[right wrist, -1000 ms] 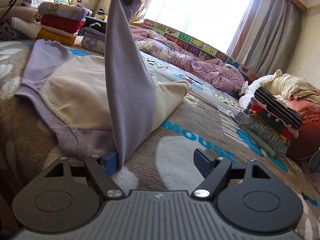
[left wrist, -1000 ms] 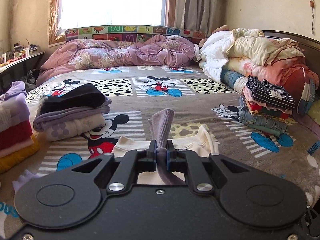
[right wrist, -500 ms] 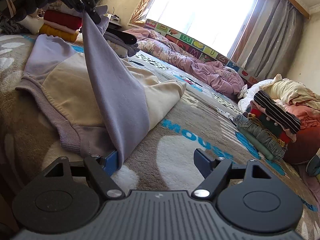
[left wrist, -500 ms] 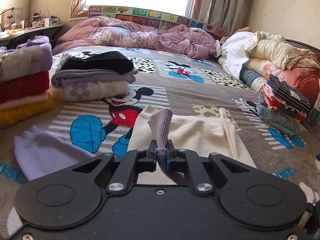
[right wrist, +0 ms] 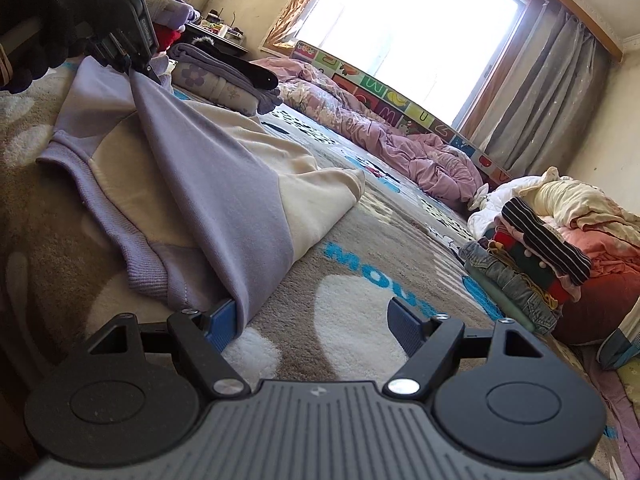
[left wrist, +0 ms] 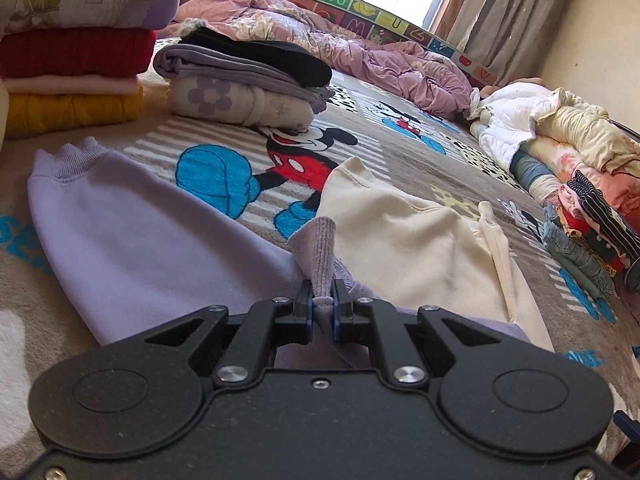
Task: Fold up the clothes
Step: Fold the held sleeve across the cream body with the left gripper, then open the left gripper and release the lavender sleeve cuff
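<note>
Sweatshirt point(left wrist: 400, 240) spread at centre frame on the blanket point(left wrist: 400, 152), folded stacks point(left wrist: 240, 84) at upper left, heaped clothes point(left wrist: 580, 208) at right edge, rumpled quilt point(left wrist: 360, 52) behind, along the top.

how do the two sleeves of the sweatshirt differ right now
One lilac sleeve lies flat and loose on the blanket, its cuff free; the other sleeve is stretched across the cream body of the sweatshirt. The left hand-held gripper is shut on that second sleeve's cuff; nothing holds the first. The right hand-held gripper is open. Both sleeves are lilac with ribbed cuffs.
</note>
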